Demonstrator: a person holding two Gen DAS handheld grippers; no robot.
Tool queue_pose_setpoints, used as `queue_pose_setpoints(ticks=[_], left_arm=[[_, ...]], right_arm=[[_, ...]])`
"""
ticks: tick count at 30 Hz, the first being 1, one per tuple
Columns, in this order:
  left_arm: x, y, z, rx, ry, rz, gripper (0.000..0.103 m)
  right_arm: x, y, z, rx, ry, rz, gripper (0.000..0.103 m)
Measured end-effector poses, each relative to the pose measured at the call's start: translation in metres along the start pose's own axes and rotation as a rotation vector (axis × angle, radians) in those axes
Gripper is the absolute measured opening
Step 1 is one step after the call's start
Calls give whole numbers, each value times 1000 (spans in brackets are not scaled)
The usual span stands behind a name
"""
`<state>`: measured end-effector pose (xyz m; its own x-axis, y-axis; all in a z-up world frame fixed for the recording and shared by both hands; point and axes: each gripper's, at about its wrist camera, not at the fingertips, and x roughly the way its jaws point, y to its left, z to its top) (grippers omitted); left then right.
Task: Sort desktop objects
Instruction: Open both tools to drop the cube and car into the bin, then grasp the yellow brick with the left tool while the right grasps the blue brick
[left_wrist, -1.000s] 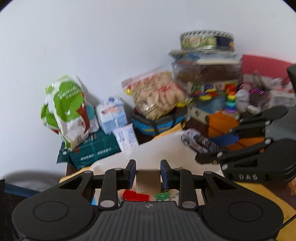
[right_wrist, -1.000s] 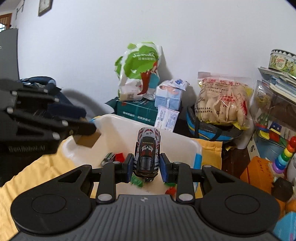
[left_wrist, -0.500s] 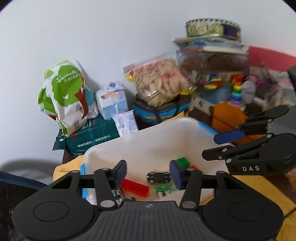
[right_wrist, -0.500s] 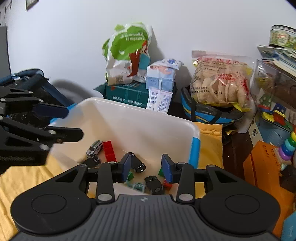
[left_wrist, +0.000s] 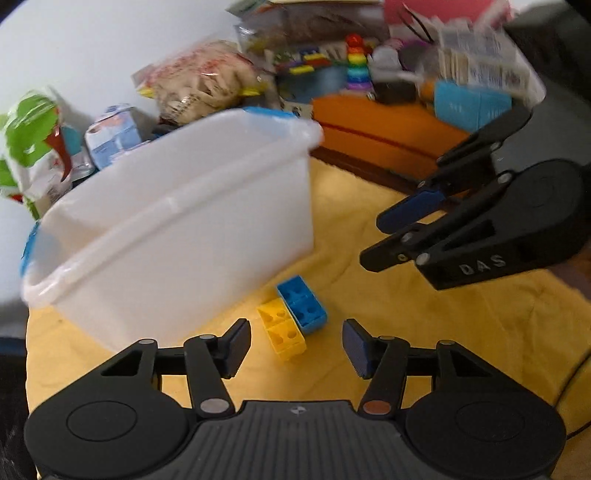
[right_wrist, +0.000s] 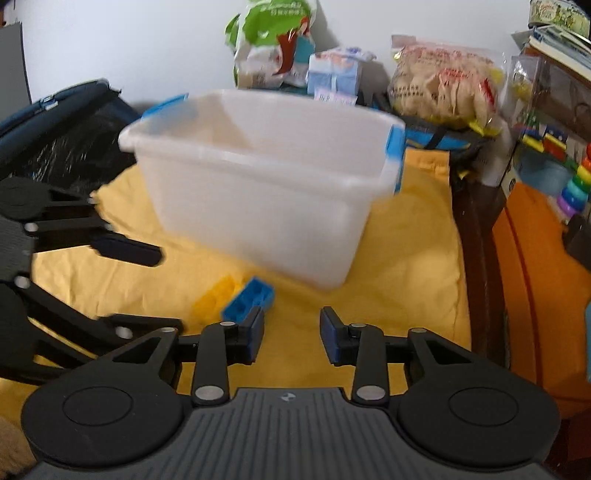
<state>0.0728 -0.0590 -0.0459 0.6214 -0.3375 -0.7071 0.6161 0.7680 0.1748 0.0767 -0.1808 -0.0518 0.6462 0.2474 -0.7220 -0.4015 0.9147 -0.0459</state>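
A white plastic bin (left_wrist: 177, 218) with blue handles stands on the yellow cloth (left_wrist: 424, 332); it also shows in the right wrist view (right_wrist: 266, 184). A yellow brick (left_wrist: 282, 334) and a blue brick (left_wrist: 303, 303) lie side by side on the cloth in front of the bin, also seen in the right wrist view as yellow brick (right_wrist: 214, 295) and blue brick (right_wrist: 249, 300). My left gripper (left_wrist: 295, 347) is open and empty, just before the two bricks. My right gripper (right_wrist: 291, 338) is open and empty, to the right of the bricks. The bin's inside is hidden.
Behind the bin are a green-and-white bag (right_wrist: 273, 40), a blue tissue pack (right_wrist: 334, 72) and a bag of crackers (right_wrist: 443, 88). An orange box (left_wrist: 380, 129) and stacked toys (left_wrist: 356, 62) stand at the right. A dark bag (right_wrist: 62, 129) lies at the left.
Both grippers have let go of their loads into the bin, a tan block and a toy car. Both have opened and dropped low in front of the bin, toward the two bricks.
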Motion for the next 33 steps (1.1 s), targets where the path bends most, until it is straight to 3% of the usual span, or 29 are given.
queue_pose_setpoints(ticks=[5,8,12,15,19,25,28,30,33], left_arm=[[21,-2,4,12,4,-53,58],[36,1,0,8,86,-86,58],[46,19,-20,-56,160,-42,59],[40,40,-29,-144,159,12,58],[18,50,-33,-175,106,28,58],[-2,30,-12,-109,-17,27,58],[13,25,-3,-121,26,47,53],[24,22,-2,-138,63,53,36],[33,6,-2,-57,83,97,36]], right_arm=[[2,0,-8,27,13,1,32],[1,-1,-11,46,17,3,32],[1,0,-12,55,17,1,33],[4,1,-11,60,20,5,33],[13,3,-5,61,0,17,33],[22,1,-1,82,0,3,33],[21,-2,-2,93,2,-5,33],[20,-4,-3,101,3,-10,33],[18,-7,-5,116,5,-19,33]])
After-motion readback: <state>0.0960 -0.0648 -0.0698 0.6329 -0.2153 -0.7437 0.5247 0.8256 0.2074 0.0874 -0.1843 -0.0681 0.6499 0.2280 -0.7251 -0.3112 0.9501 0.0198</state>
